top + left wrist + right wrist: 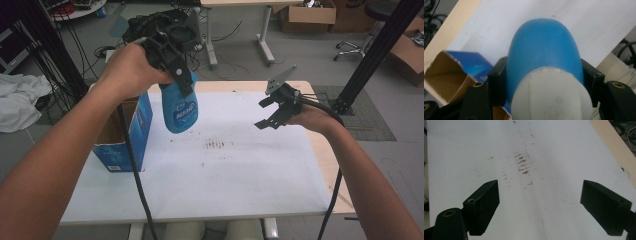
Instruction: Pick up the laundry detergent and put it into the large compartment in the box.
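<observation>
The left hand-held gripper (181, 75) pinches a blue bottle (180, 107) near its white cap (551, 97), holding it in the air above the left part of the table (225, 175), just right of an open blue box (125, 135); the right hand-held gripper (267, 112) hovers at the right, jaws spread, holding nothing.

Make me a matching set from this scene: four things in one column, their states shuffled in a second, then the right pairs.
1. blue bottle
2. cardboard box
3. right claw
4. left claw

a. open, holding nothing
b. held in the air above the white sheet
c. standing at the table's left edge, top open
d. shut on something

Pairs: 1-b, 2-c, 3-a, 4-d
</observation>
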